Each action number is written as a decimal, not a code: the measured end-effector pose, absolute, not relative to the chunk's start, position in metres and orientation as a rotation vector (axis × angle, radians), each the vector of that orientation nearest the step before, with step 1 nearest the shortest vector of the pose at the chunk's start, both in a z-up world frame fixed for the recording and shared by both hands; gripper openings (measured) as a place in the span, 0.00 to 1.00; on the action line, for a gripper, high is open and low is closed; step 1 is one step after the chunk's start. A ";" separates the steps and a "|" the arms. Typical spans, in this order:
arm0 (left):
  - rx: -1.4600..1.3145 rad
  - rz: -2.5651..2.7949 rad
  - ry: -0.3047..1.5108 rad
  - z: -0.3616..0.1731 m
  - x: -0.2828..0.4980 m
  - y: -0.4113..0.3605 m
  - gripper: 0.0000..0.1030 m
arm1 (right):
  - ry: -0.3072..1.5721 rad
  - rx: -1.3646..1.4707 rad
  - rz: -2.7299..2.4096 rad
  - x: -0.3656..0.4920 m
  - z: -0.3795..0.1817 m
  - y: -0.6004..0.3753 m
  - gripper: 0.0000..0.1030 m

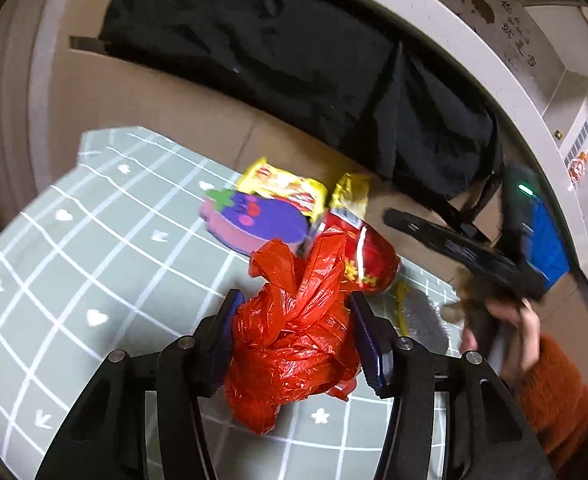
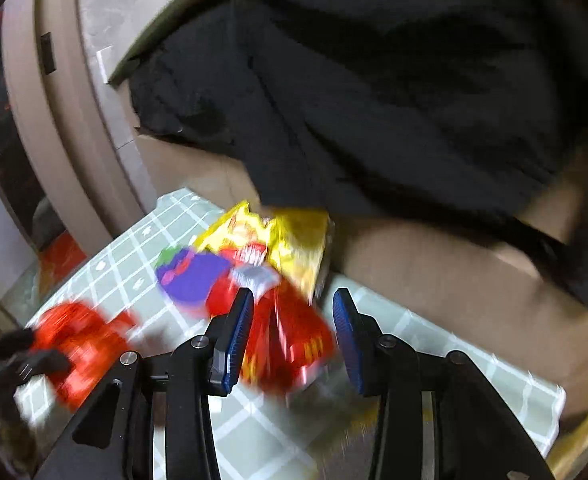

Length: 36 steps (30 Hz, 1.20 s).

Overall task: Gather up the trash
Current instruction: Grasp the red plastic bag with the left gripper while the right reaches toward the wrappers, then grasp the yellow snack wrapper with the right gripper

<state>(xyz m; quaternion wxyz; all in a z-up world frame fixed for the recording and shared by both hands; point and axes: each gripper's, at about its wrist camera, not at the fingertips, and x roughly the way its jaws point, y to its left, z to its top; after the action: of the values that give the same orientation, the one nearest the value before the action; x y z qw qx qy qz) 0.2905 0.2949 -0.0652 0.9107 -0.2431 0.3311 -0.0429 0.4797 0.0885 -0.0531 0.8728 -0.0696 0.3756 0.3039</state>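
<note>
Left wrist view: left gripper angled downward, fingers pinching red plastic bag (right gripper's fingers apart).

A grey-green mat with a white grid and small white hearts and stars covers the near part of the surface; a brown cardboard sheet lies under its far edge; a black cloth is heaped on the cardboard, with a strap trailing off its right end; a purple and pink felt toy with a green leaf lies on the mat; a pale curved rim runs behind.
</note>
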 end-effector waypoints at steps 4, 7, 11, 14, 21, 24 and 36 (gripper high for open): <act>-0.492 -0.037 0.669 -0.067 0.283 0.314 0.52 | 0.845 -0.148 0.567 0.520 -0.070 0.116 0.38; -0.529 -0.021 0.673 -0.073 0.282 0.330 0.52 | 0.906 -0.106 0.569 0.537 -0.084 0.123 0.37; -0.562 -0.013 0.668 -0.076 0.281 0.342 0.52 | 0.959 -0.120 0.672 0.528 -0.095 0.132 0.11; -0.570 -0.020 0.654 -0.074 0.279 0.339 0.52 | 0.965 -0.154 0.733 0.497 -0.093 0.129 0.06; -0.569 -0.061 0.634 -0.064 0.269 0.319 0.52 | 0.921 -0.151 0.802 0.427 -0.061 0.092 0.05; -0.562 -0.067 0.627 -0.059 0.263 0.311 0.52 | 0.895 -0.138 0.814 0.404 -0.043 0.072 0.05; -0.544 -0.029 0.619 -0.051 0.245 0.307 0.52 | 0.855 -0.101 0.743 0.422 -0.048 0.055 0.39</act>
<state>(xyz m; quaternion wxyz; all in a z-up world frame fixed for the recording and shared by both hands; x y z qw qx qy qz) 0.2454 0.3070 -0.0506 0.9162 -0.2646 0.3007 -0.0143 0.4220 0.0547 -0.0483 0.8426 -0.0477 0.4050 0.3518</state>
